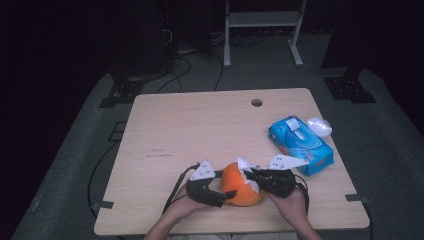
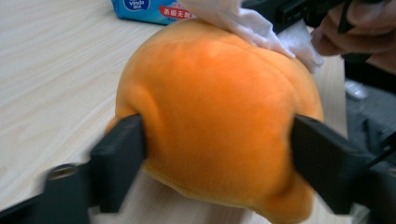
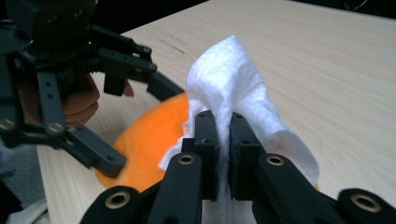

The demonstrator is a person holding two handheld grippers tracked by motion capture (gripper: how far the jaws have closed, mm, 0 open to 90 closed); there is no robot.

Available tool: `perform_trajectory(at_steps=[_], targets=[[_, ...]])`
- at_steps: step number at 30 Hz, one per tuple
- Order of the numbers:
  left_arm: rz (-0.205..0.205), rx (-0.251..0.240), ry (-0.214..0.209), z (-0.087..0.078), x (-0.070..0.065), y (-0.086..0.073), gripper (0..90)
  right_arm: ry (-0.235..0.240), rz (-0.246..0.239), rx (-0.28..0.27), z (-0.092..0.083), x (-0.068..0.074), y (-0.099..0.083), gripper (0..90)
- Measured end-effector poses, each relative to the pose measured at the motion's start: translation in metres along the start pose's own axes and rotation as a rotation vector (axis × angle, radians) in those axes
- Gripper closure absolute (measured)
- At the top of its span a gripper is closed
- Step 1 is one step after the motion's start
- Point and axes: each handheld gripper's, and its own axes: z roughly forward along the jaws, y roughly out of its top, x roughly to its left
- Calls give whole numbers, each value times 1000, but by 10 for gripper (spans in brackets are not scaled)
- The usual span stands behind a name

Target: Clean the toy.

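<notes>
An orange plush toy (image 1: 239, 188) lies near the table's front edge. My left gripper (image 1: 223, 197) grips it from the left, and in the left gripper view both jaws press into the orange plush toy (image 2: 215, 116). My right gripper (image 1: 251, 176) is shut on a white tissue (image 1: 246, 167) and holds it against the top right of the toy. In the right gripper view the white tissue (image 3: 233, 88) is pinched between the jaws of my right gripper (image 3: 224, 135), over the orange plush toy (image 3: 149, 140). The white tissue (image 2: 252, 23) also lies on the toy's top in the left gripper view.
A blue pack of tissues (image 1: 300, 144) lies at the table's right side, with a clear wrapper (image 1: 320, 126) just behind it. The table (image 1: 200, 130) has a round hole (image 1: 256, 102) near its far edge. A metal rack stands on the floor beyond.
</notes>
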Motion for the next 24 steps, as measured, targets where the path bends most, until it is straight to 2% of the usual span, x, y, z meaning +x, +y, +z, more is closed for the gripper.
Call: perform_trajectory(at_steps=[2,3,4,5,6,7,8,9,11,12,13,14,16,17,18,20,24], targets=[[43,14,11,2,-7,3,307,0,-36,-9,1,10,4,831],[57,19,13,3,-10,3,307,0,-36,-9,1,10,4,831],[79,20,1,6,-13,4,307,46,-53,-15,4,21,8,830],[86,25,2,7,-14,4,305,51,-76,-3,7,26,9,829],[86,25,2,7,-14,4,291,51,-76,-3,7,26,9,829],[80,25,3,7,-13,3,265,34,-109,19,10,28,10,831],[50,8,-2,6,-11,2,265,34,-109,19,10,28,10,831],[0,-12,-1,4,-5,2,200,23,-67,11,5,18,9,830],[-31,-19,9,4,-2,1,119,5,-35,-3,-1,6,7,831],[-31,-19,9,4,-2,1,99,5,-35,-3,-1,6,7,831],[-54,-20,3,5,0,0,99,-2,-19,-11,-3,1,5,831],[-98,-27,-19,8,1,-1,91,3,21,-23,-8,-7,2,831],[-108,-32,-29,10,1,-1,91,9,34,-27,-9,-9,2,831],[-131,-29,-53,13,2,-2,92,6,31,-27,-8,-8,2,830],[-131,-29,-53,13,2,-2,95,6,28,-23,-8,-7,2,830],[-163,-33,-95,20,1,-5,156,10,29,-21,-6,-7,1,829],[-169,-61,-90,20,1,-4,277,0,41,-23,-7,-7,1,829]])
